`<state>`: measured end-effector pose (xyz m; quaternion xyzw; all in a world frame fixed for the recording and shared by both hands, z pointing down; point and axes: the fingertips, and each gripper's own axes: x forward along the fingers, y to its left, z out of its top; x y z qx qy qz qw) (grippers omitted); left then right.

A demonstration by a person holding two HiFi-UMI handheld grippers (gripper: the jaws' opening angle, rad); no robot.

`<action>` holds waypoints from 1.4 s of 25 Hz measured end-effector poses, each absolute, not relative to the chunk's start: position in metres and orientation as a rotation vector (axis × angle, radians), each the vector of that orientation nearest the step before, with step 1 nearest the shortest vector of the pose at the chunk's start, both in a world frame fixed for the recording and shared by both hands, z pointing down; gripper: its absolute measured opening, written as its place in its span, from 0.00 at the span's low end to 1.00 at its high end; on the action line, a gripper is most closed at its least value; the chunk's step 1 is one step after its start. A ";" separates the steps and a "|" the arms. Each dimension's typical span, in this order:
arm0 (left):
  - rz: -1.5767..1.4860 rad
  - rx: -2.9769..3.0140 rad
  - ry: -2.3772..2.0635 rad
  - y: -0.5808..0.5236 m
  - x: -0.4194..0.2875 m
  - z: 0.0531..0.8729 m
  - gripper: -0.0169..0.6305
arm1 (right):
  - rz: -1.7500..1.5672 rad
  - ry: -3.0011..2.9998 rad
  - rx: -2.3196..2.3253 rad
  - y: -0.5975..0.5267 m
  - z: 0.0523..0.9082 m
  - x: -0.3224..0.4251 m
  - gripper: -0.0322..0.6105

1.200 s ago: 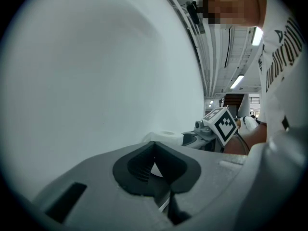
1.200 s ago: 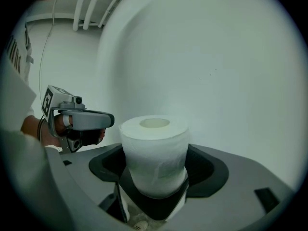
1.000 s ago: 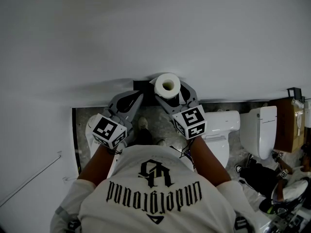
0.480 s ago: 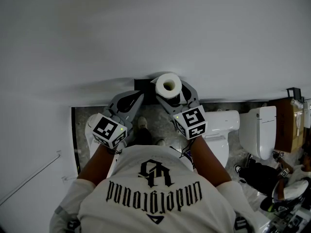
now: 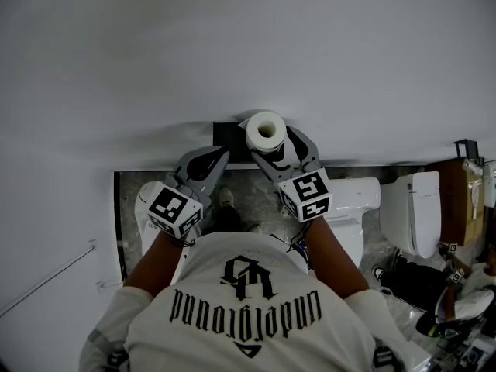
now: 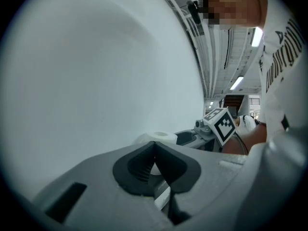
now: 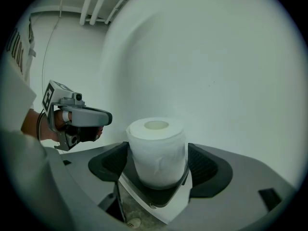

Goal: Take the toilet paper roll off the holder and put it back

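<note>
- Counting one toilet paper roll (image 5: 266,132), one black holder (image 5: 226,135) on the white wall, and two grippers
- Right gripper (image 7: 156,165) clamps the roll upright by its sides, at the holder's dark cradle
- Left gripper (image 6: 155,148) has its jaws pressed together, empty, beside the holder
- Shirt (image 5: 248,301) print reads "underground", upside down in the head view
- Roll sits slightly nearer the wall than a second ago; left gripper unmoved

Right gripper (image 5: 276,147) up at the white wall, fingers either side of the toilet paper roll (image 5: 266,129), hollow core facing us; left gripper (image 5: 217,155) just beside, fingers together.
</note>
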<state>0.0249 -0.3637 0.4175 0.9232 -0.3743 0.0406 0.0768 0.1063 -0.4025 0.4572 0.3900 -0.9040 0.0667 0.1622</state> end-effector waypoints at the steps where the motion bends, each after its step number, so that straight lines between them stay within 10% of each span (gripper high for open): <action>1: 0.121 2.769 -1.123 -0.361 0.027 0.416 0.05 | 0.188 -2.581 1.114 -0.401 0.456 0.108 0.59; 22: 0.075 2.835 -1.195 -0.295 0.058 0.380 0.05 | 0.052 -2.686 1.123 -0.331 0.407 0.138 0.58; 35: 0.109 2.830 -1.270 -0.248 0.062 0.375 0.05 | -0.001 -2.801 1.045 -0.281 0.389 0.148 0.10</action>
